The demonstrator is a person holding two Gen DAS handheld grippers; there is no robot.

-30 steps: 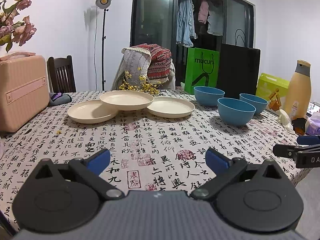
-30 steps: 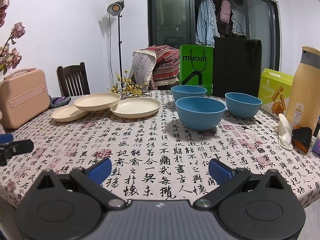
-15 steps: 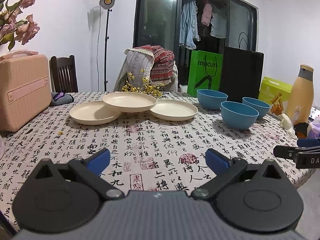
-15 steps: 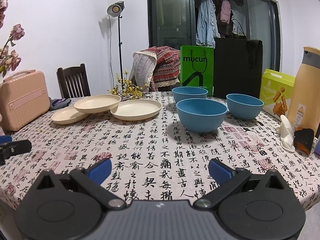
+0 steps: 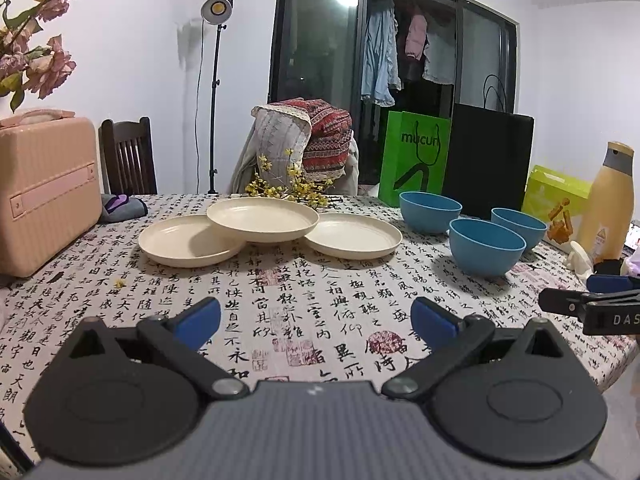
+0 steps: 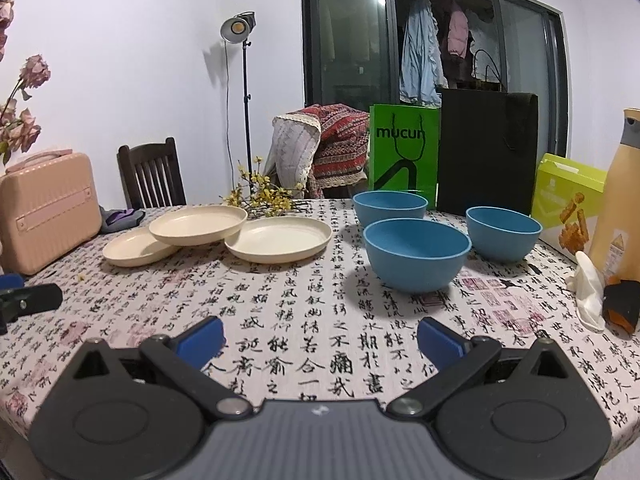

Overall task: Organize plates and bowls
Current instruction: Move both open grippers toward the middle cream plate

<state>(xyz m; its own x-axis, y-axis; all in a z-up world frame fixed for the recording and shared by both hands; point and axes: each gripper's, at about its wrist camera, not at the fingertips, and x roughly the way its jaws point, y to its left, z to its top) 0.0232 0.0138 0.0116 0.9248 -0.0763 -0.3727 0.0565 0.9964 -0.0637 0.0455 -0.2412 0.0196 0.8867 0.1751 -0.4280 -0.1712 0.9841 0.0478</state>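
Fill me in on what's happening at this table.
A person holds two grippers over the near edge of the table, and neither has picked anything up. The left gripper and right gripper are both open and empty. Three cream plates sit on the left, the middle one propped on the other two. Three blue bowls stand separately on the right. Nothing is stacked neatly yet.

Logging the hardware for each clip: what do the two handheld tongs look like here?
Both match: the left tongs and right tongs have a ribbed grey body, two round black discs, black link arms with silver pivots and blue pads. White lettering "DAS" shows on the right one's side in the left view. No cables or sleeves visible.
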